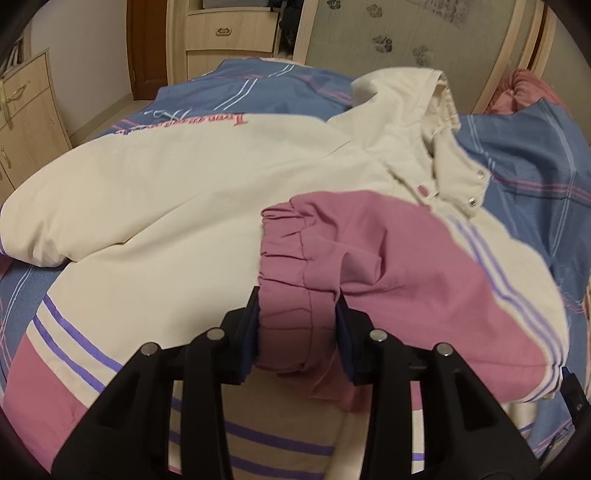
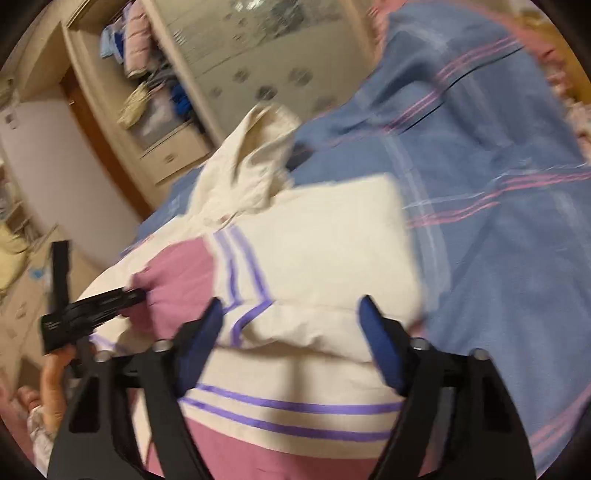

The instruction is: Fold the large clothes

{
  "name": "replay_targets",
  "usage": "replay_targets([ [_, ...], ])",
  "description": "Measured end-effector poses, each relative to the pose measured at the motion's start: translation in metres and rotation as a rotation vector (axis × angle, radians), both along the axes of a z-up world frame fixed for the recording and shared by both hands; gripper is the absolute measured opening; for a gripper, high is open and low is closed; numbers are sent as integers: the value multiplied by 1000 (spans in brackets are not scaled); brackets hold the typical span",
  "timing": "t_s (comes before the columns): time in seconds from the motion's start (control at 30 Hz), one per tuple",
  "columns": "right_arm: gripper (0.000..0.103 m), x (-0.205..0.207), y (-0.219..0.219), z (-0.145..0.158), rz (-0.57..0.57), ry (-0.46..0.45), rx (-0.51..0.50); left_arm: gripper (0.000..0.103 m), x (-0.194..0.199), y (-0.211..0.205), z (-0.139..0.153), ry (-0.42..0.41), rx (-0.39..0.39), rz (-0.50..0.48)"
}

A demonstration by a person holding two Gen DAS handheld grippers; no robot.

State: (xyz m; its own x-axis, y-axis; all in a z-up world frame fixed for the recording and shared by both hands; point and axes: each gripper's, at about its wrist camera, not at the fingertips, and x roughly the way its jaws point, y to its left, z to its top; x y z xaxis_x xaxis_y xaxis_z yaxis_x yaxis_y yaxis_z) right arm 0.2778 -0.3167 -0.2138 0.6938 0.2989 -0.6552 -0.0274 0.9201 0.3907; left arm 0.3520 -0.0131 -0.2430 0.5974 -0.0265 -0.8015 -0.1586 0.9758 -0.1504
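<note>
A large cream jacket (image 1: 184,192) with pink panels and purple stripes lies on a bed. Its hood (image 1: 413,99) points to the far side. My left gripper (image 1: 297,325) is shut on the pink elastic sleeve cuff (image 1: 295,295) and holds the sleeve over the jacket's front. My right gripper (image 2: 291,332) is open, with its blue pads on either side of a folded cream edge of the jacket (image 2: 306,266). The left gripper also shows in the right wrist view (image 2: 133,295), on the pink sleeve.
The bed has a blue cover (image 1: 524,162) with pink and white stripes. A wooden cabinet (image 1: 26,122) stands at the left, a wardrobe with drawers (image 1: 229,33) beyond the bed. A pink pillow (image 1: 528,88) lies at the far right.
</note>
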Motion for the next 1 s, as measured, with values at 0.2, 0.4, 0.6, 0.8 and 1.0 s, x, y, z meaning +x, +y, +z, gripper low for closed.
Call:
replay_targets([
  [0.2, 56, 28, -8, -51, -53, 122, -10, 50, 1, 13, -16, 6, -60, 6],
  [0.4, 56, 14, 12, -32, -41, 131, -140, 45, -7, 8, -5, -5, -42, -18],
  [0.6, 57, -1, 16, -11, -4, 73, -96, 48, -24, 24, 14, -29, -115, -13],
  [0.8, 61, 20, 25, -52, -27, 156, -158, 55, -14, 25, -18, 34, -85, -14],
  [1.0, 69, 3, 43, -60, -51, 7, -277, 101, -60, 97, 41, -129, -292, 40],
])
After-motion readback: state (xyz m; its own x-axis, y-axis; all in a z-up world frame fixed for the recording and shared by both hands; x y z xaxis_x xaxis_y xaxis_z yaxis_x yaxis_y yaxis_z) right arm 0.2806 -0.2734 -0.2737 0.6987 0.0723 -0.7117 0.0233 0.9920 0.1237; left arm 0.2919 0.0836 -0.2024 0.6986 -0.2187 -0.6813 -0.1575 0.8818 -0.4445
